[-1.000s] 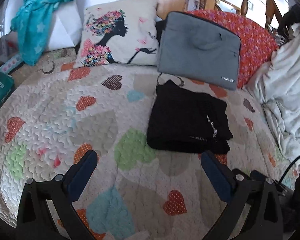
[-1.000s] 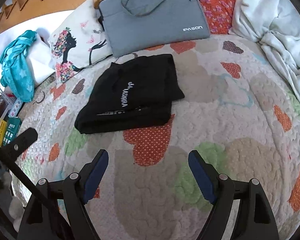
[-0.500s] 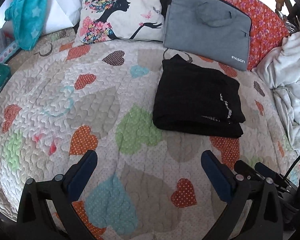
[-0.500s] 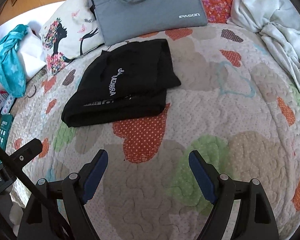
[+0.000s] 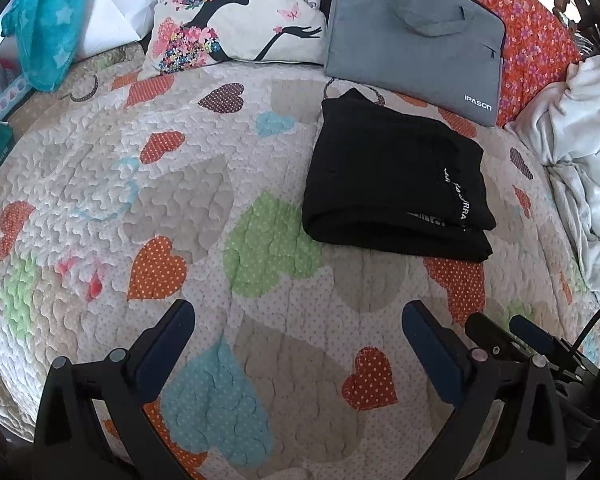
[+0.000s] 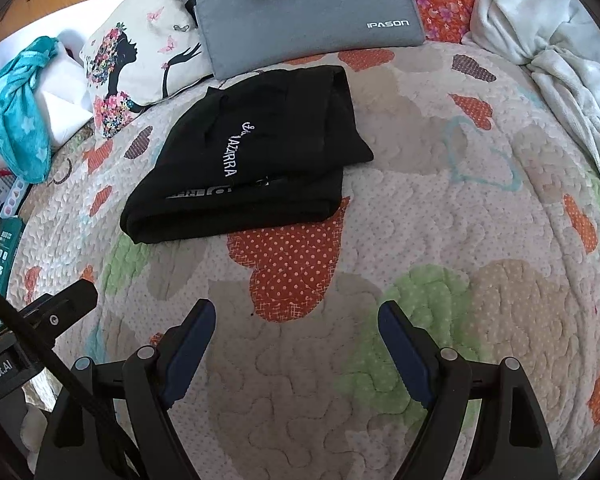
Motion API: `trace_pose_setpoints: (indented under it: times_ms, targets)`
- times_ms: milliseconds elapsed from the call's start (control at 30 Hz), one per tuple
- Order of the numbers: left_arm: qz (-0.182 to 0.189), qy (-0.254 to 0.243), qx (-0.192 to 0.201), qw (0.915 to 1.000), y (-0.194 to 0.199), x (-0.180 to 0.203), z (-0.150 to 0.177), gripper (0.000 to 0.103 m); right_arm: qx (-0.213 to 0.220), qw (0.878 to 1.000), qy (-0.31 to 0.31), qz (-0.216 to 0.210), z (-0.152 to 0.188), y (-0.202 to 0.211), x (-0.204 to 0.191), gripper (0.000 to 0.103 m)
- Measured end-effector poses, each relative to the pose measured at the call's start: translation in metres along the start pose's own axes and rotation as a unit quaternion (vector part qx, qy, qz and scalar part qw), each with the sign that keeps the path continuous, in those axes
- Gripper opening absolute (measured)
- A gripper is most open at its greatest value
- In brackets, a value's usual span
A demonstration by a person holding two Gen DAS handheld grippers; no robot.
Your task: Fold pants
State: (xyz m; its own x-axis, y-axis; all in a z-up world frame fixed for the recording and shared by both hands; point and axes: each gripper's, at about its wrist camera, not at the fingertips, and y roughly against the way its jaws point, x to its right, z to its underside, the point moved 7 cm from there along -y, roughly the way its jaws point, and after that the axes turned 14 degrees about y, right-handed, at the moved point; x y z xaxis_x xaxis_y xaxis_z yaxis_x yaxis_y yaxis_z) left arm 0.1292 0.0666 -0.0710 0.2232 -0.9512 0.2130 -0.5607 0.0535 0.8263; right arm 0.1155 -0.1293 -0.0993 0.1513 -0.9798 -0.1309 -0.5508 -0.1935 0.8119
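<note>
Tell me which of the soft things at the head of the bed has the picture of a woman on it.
It is the cream pillow, left of the grey laptop bag. It alone shows a black silhouette with flowers; the bag is plain grey and the red cushion has only small flowers.

heart-patch quilted bed [image 5: 100, 184], folded black pants [image 5: 388, 176] lying at 1 o'clock, grey laptop bag [image 5: 416, 36] and silhouette pillow [image 5: 236, 16] up around 12

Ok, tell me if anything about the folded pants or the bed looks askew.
Slightly. The black pants lie folded on the quilt, but the top layer sits skewed, so its corner juts past the layer beneath. A white blanket lies rumpled at the bed's edge. Both grippers are open, holding nothing.
</note>
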Motion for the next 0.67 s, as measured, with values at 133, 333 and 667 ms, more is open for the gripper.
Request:
trace_pose_setpoints:
  times_ms: [133,333,667]
  targets:
    - [0.003,0.001,-0.007,1.0000,-0.002,0.000,0.002,0.103,0.001,1.000,0.002,-0.001,0.000,0.000,-0.001,0.088]
    - [0.006,0.004,-0.012,0.9999,-0.005,0.000,0.003,0.103,0.001,1.000,0.006,-0.001,0.000,0.000,-0.004,0.088]
    - [-0.006,0.006,-0.018,0.9998,-0.014,-0.001,0.006,0.103,0.002,1.000,0.014,0.005,0.000,-0.003,-0.007,0.088]
